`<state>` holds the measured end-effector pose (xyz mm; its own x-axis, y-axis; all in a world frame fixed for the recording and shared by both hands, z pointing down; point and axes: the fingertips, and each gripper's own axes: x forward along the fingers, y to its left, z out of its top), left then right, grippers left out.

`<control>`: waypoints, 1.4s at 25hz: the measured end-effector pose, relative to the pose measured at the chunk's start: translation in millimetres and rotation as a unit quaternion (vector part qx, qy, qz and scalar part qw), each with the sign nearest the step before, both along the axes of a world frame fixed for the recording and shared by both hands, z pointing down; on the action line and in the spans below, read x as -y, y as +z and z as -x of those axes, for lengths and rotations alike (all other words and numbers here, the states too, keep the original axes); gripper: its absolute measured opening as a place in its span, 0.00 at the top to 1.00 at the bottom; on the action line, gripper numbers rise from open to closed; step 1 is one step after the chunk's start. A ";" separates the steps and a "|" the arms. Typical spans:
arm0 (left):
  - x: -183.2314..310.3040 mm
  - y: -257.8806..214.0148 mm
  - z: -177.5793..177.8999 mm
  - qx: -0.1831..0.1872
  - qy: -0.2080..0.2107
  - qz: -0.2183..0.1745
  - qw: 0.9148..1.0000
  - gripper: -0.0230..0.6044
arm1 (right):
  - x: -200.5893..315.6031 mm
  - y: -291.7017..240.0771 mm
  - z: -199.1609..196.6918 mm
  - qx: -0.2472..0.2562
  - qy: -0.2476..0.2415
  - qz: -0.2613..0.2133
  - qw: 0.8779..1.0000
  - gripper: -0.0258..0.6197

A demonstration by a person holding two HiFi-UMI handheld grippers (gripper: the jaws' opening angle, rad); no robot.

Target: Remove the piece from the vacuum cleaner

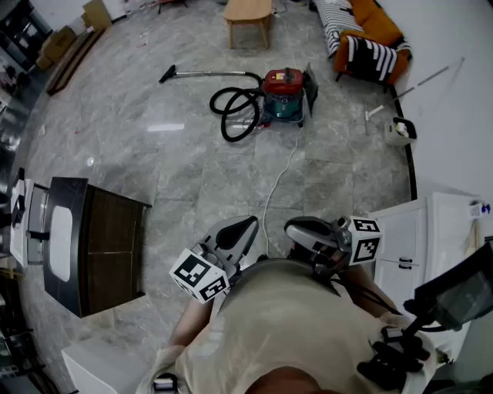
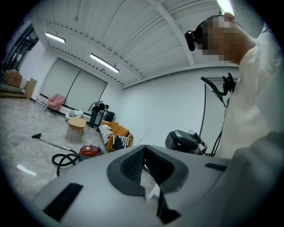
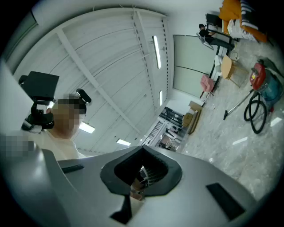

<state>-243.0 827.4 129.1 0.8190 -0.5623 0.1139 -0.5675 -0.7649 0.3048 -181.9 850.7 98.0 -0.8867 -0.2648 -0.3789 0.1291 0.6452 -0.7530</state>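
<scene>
The red and teal vacuum cleaner [image 1: 283, 94] stands on the marble floor far ahead of me. Its black hose [image 1: 235, 111] is coiled to its left, and the wand [image 1: 208, 74] lies stretched out to the left. It also shows small in the left gripper view as the vacuum cleaner [image 2: 88, 150] and in the right gripper view as the vacuum cleaner [image 3: 262, 79]. My left gripper [image 1: 248, 225] and right gripper [image 1: 293, 228] are held close to my chest, well short of the vacuum. The jaws of the left gripper [image 2: 144, 153] and right gripper [image 3: 142, 154] are together, with nothing between them.
A white cord [image 1: 277, 181] runs from the vacuum toward me. A dark cabinet [image 1: 108, 246] stands at the left and white cabinets [image 1: 431, 231] at the right. A wooden stool [image 1: 248, 17] and an orange sofa [image 1: 370, 35] sit at the back. A white bucket [image 1: 399, 131] stands beside the right wall.
</scene>
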 end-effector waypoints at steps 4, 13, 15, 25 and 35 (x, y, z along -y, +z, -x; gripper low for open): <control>4.5 0.9 -23.2 -0.005 0.007 0.013 1.000 0.96 | 2.4 2.4 -24.1 0.004 0.013 0.013 1.000 0.96; 17.6 6.5 -127.3 0.014 0.075 0.002 0.997 0.96 | 16.1 27.9 -116.6 0.043 0.078 0.066 0.994 0.95; 20.5 8.6 -142.7 0.023 0.076 0.001 0.997 0.96 | 15.5 28.2 -131.1 0.055 0.075 0.060 0.994 0.95; 38.8 29.2 -202.8 0.059 0.044 0.018 0.997 0.96 | 15.6 26.6 -173.5 0.060 0.014 0.006 0.998 0.95; 51.9 12.9 -184.8 0.038 0.006 0.004 0.999 0.96 | 17.2 8.9 -153.3 0.028 -0.048 -0.052 0.997 0.96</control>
